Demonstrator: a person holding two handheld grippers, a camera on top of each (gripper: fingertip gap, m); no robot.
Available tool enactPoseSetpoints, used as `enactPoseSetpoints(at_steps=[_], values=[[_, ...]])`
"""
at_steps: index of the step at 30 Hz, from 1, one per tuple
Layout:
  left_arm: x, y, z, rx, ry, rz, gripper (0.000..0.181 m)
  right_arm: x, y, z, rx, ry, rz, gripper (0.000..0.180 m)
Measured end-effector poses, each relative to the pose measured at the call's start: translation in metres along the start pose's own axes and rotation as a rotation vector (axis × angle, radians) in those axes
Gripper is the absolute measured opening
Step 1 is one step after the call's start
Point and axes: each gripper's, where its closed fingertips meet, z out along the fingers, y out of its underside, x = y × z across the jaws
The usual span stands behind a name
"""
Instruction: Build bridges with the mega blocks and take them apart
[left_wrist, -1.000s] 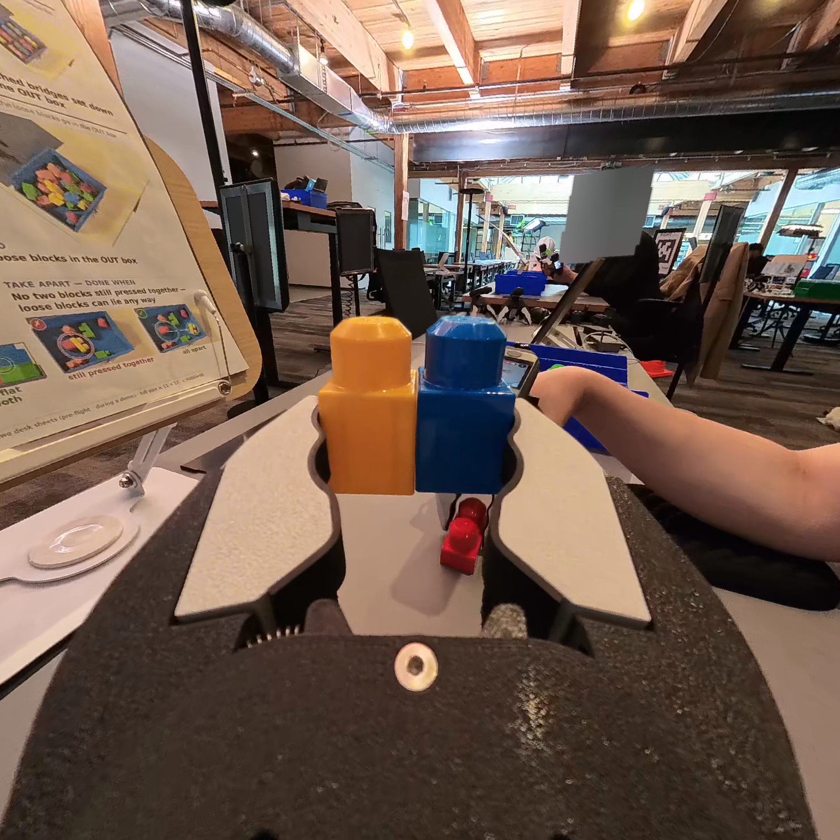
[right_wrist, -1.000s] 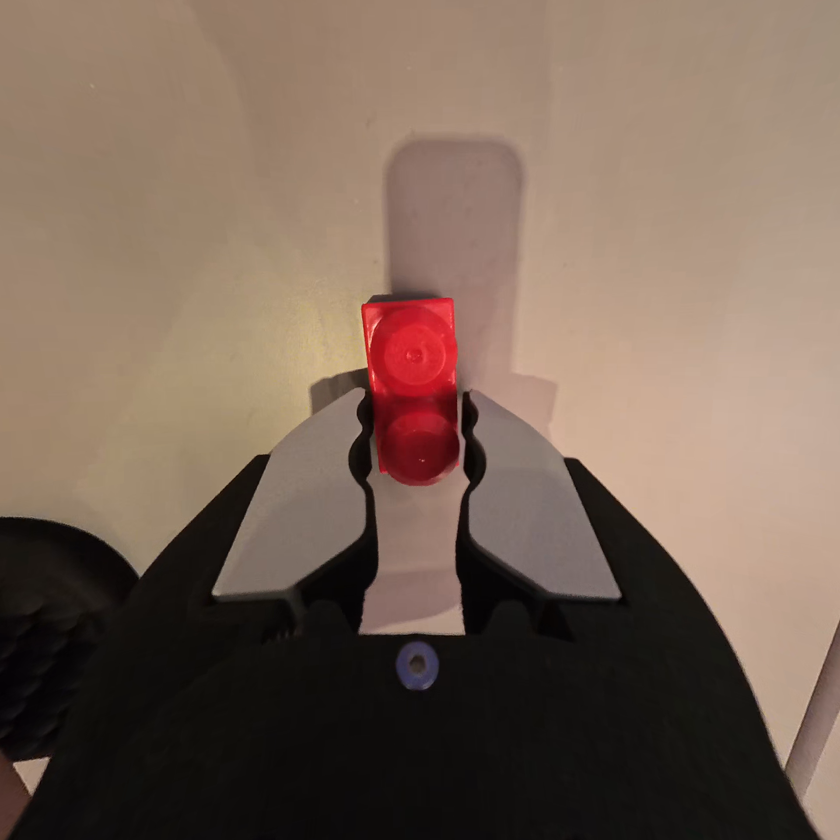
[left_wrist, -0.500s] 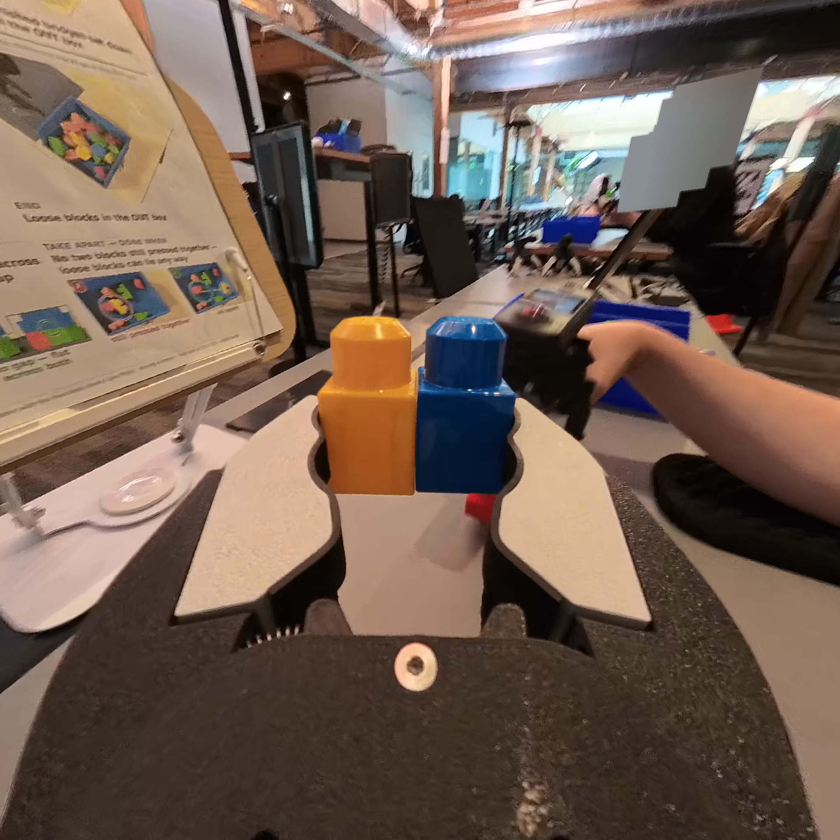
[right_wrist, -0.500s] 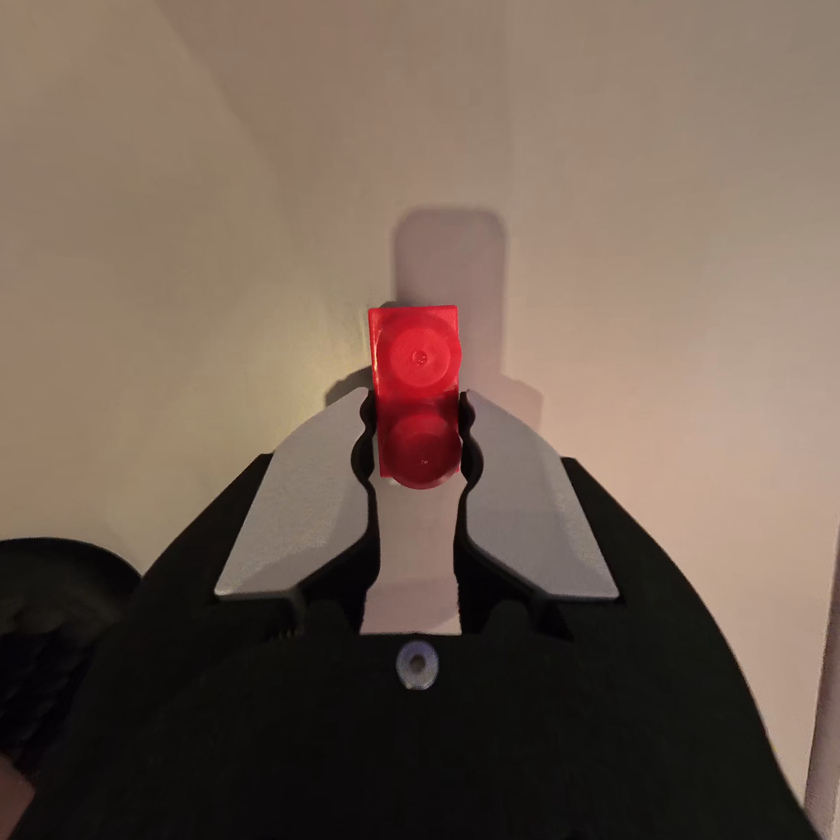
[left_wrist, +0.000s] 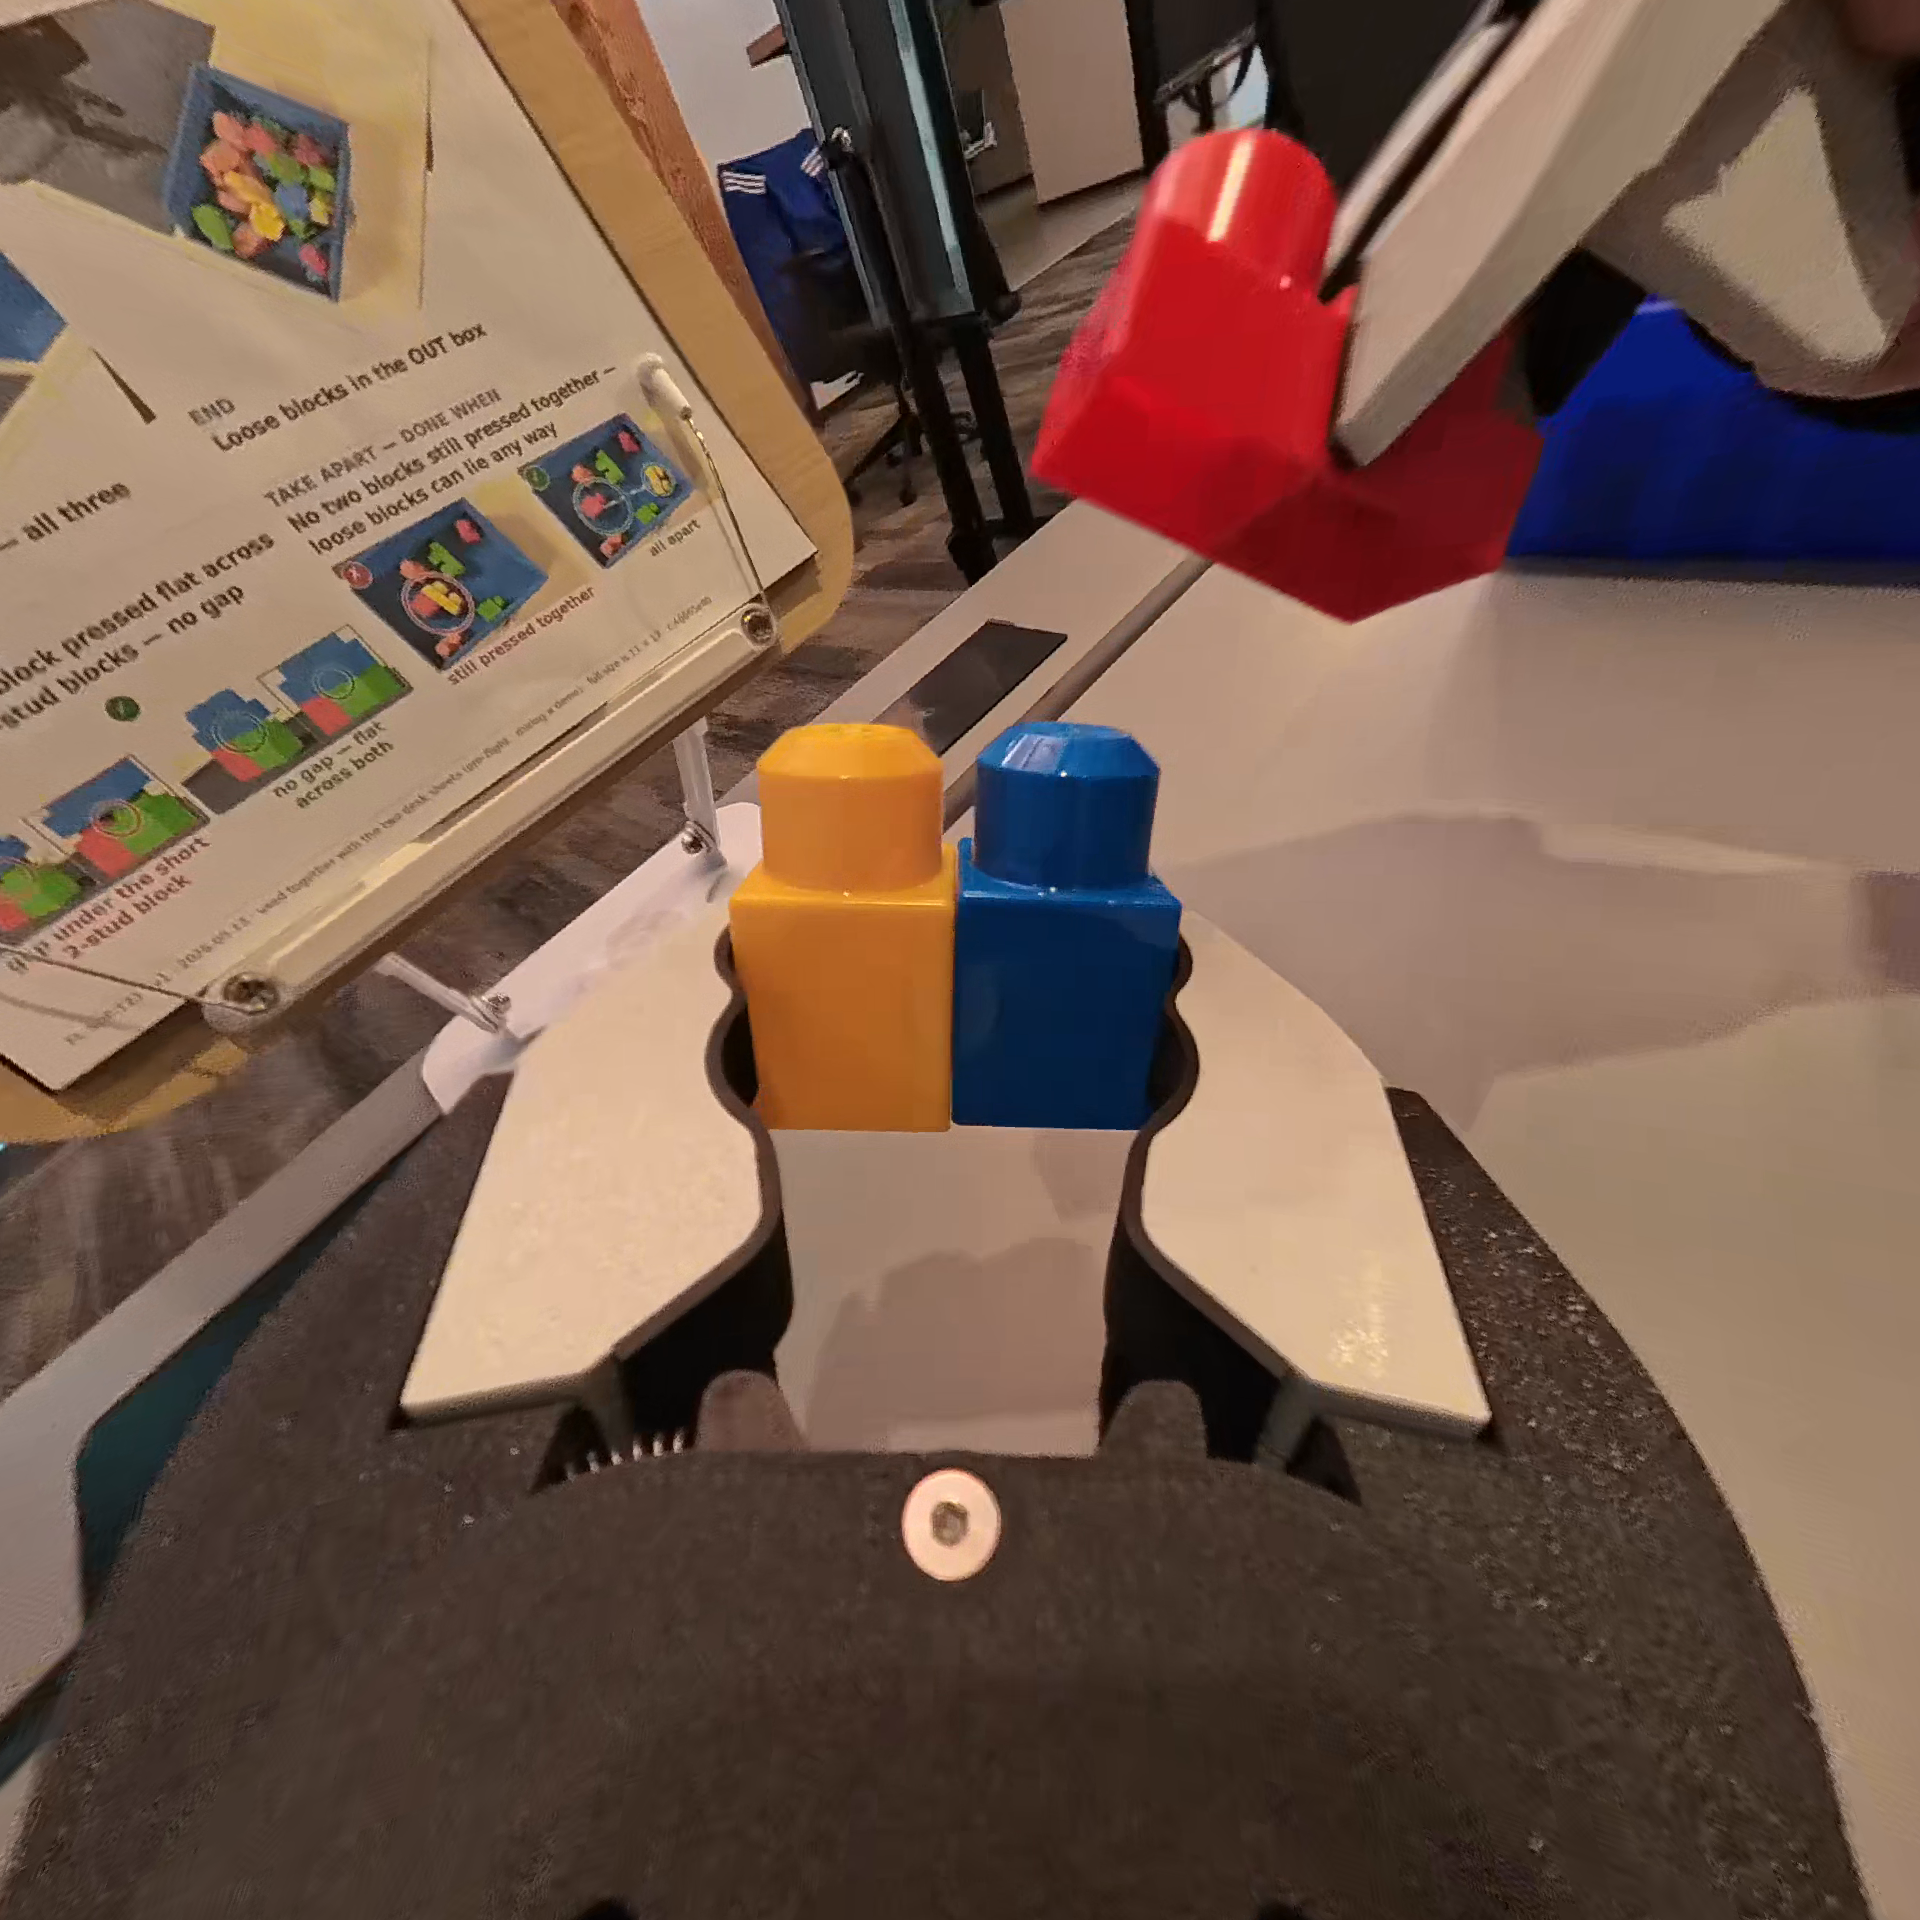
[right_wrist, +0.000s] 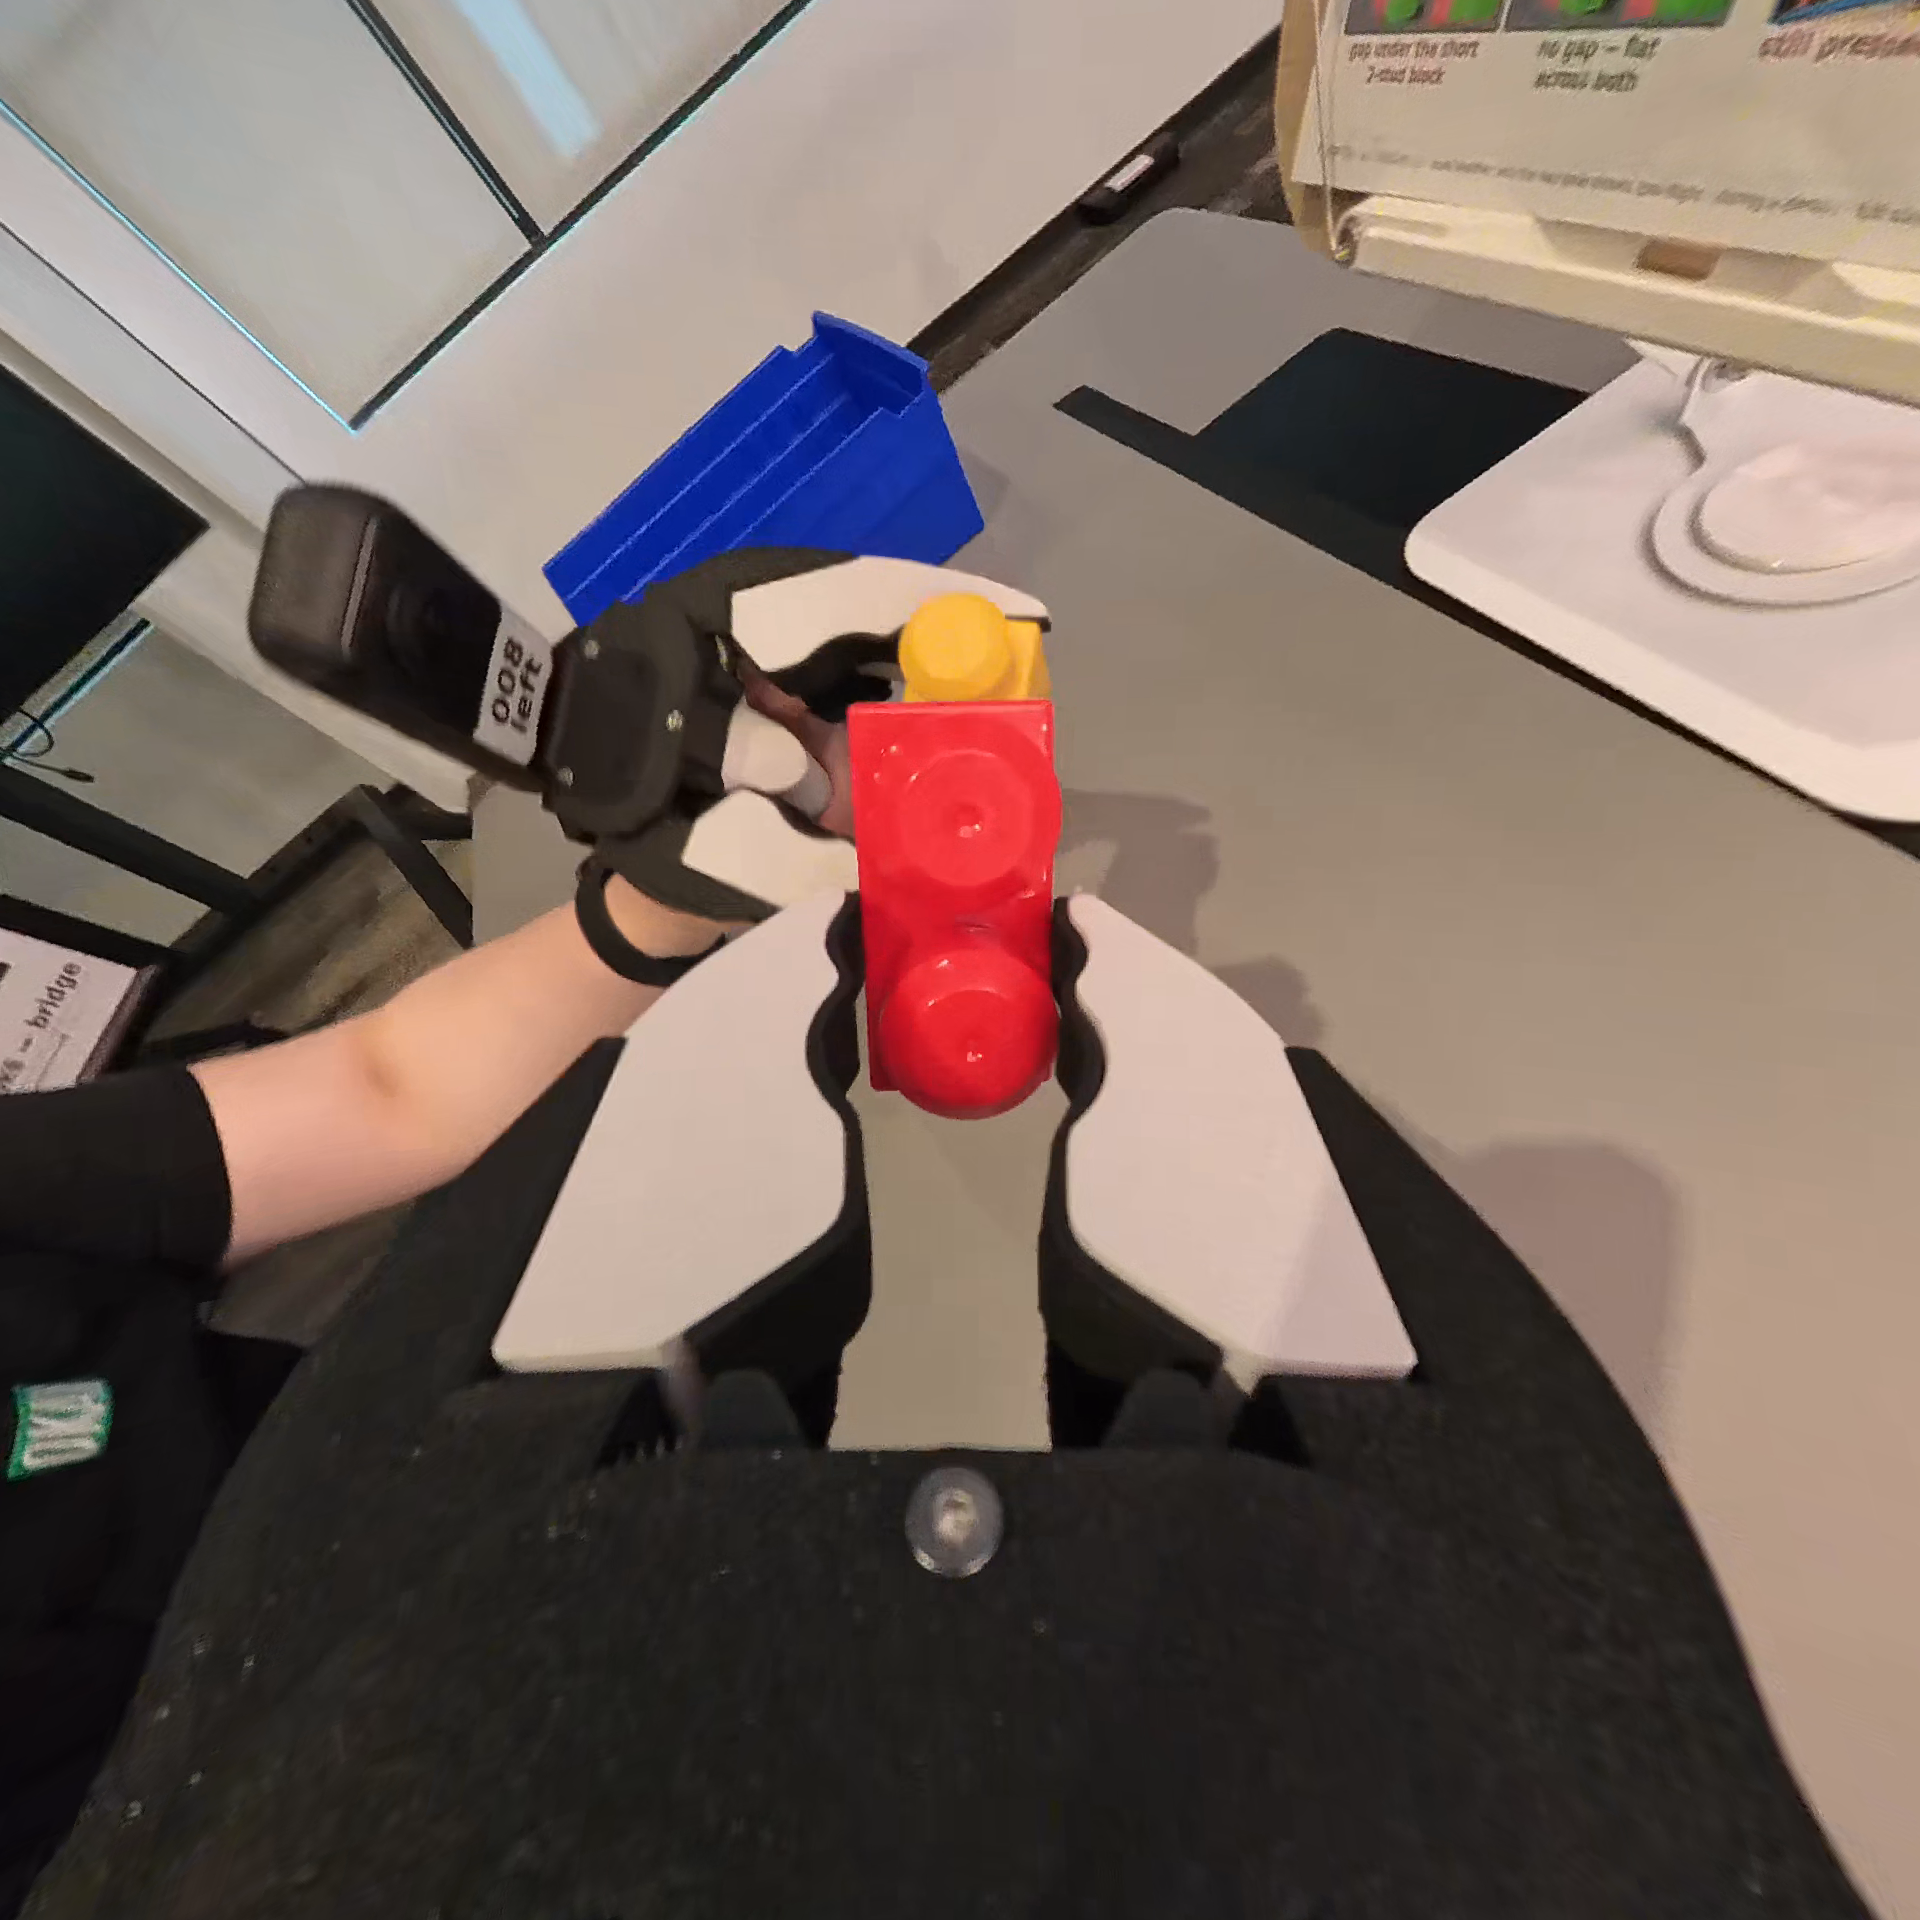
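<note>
In the left wrist view, the left gripper (left_wrist: 954, 1023) has its two pale fingers clamped on a pair of single-stud mega blocks held side by side and upright: a yellow block (left_wrist: 844, 961) against the left finger and a blue block (left_wrist: 1062, 956) against the right, their inner faces touching. They are held above the grey worktop (left_wrist: 1558, 935), near its left edge. Up at the top right the right gripper (left_wrist: 1423, 343) reaches in, tilted, gripping a red two-stud block (left_wrist: 1226, 384) that hangs above and to the right of the held pair, clear of their studs. Past the worktop's left edge an instruction sheet on a wooden stand (left_wrist: 343, 499) leans on a white base, and a blue bin (left_wrist: 1704, 457) sits behind the red block toward the far right. In the right wrist view, the right gripper (right_wrist: 956, 997) is closed on the near stud end of the red two-stud block (right_wrist: 956, 883), which points away from the camera. Just beyond it the left gripper (right_wrist: 883, 717), held in a person's hand (right_wrist: 665, 831), carries the yellow block (right_wrist: 961, 649); the blue one is hidden behind the red block. A blue bin (right_wrist: 790, 478) lies on the worktop (right_wrist: 1403, 935) near its far edge, and the stand's white base (right_wrist: 1704, 582) sits at the far right corner.
</note>
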Motion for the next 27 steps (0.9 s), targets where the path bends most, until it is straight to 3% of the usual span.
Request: enactPoseSetpoints(at_steps=[11, 20, 27], values=[[0.033, 0.0, 0.011, -0.08, 0.016, 0.215, 0.074, 0.007, 0.01, 0.023, -0.05, 0.039, 0.153, 0.034], [0.038, 0.005, 0.013, -0.112, 0.037, 0.223, 0.074, 0.009, 0.025, 0.033, -0.147, 0.094, 0.108, 0.034], [0.039, 0.005, 0.013, -0.13, 0.045, 0.23, 0.074, 0.011, 0.021, 0.03, -0.121, 0.105, 0.08, 0.035]])
